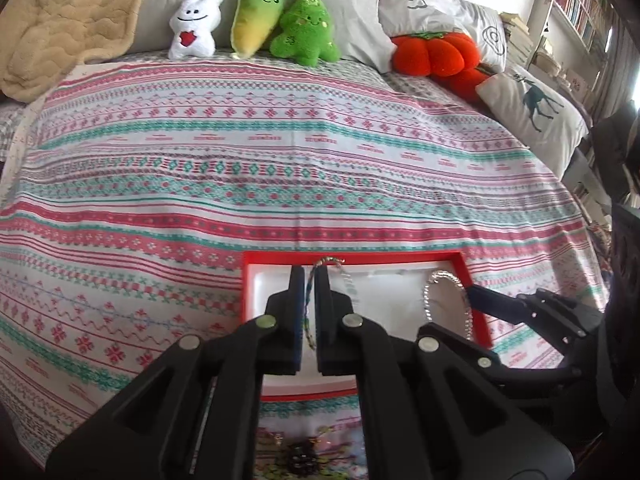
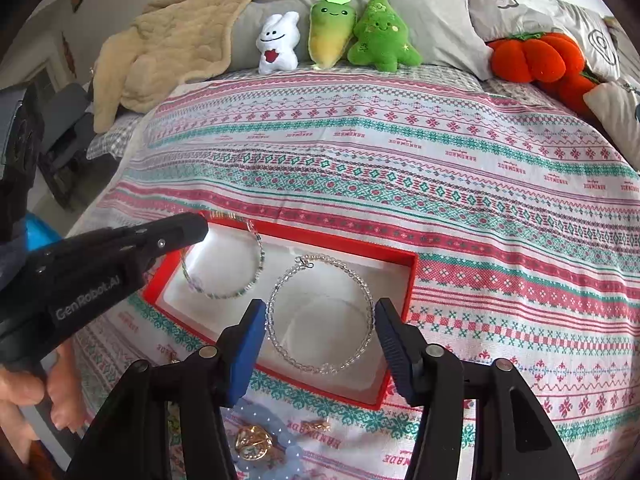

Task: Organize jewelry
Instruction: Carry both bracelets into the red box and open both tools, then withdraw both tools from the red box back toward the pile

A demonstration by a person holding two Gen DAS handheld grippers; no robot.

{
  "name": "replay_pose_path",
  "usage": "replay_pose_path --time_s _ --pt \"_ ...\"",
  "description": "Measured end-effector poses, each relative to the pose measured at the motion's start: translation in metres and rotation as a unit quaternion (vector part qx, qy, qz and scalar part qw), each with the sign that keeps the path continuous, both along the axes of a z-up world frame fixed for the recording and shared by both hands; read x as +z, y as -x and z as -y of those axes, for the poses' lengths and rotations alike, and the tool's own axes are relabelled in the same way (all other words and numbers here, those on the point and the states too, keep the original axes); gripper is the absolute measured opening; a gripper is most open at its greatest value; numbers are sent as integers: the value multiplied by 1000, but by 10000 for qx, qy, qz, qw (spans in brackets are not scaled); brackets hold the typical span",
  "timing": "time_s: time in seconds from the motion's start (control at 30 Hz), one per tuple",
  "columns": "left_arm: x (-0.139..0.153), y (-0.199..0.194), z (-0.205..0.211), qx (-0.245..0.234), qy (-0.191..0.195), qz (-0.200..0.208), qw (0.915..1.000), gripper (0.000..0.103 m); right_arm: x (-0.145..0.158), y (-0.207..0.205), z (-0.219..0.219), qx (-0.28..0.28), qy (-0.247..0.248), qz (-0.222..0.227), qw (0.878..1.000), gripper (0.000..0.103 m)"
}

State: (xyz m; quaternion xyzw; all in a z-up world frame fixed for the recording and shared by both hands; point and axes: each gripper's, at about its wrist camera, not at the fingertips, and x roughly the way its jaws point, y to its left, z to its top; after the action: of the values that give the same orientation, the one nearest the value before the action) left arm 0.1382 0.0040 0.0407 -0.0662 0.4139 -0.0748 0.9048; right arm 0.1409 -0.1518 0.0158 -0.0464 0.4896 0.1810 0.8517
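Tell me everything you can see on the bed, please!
Red box: one, red rim, white lining, on the bedspread.
Green beaded bracelet: one, green and clear, over the box's left part.
Clear beaded bracelet: one, see-through, in the box's right part.
Gold jewelry: a few pieces, in front of the box.
Plush toys: five; white, yellow-green, green, two orange, by the pillows.
Bedspread: one, pink and teal stripes.
Beige blanket: one, far left.
Left gripper: shut on the green bracelet.
Right gripper: open, above the clear bracelet.

Bare white floor lies open at the red box's [image 2: 414,276] far right corner, while the clear bead bracelet [image 2: 320,316] fills the near right and the left gripper [image 2: 200,224] blocks the left end.
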Motion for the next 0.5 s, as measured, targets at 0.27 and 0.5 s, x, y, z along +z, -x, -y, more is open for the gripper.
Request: replay_pose_path --time_s 0.27,0.5 --pt "13 14 -8 47 -277 125 9995 53 14 8 7 -72 -1 102 9999 70" --pt "18 26 -18 150 -392 81 9991 76 27 21 15 -133 -3 91 9999 75"
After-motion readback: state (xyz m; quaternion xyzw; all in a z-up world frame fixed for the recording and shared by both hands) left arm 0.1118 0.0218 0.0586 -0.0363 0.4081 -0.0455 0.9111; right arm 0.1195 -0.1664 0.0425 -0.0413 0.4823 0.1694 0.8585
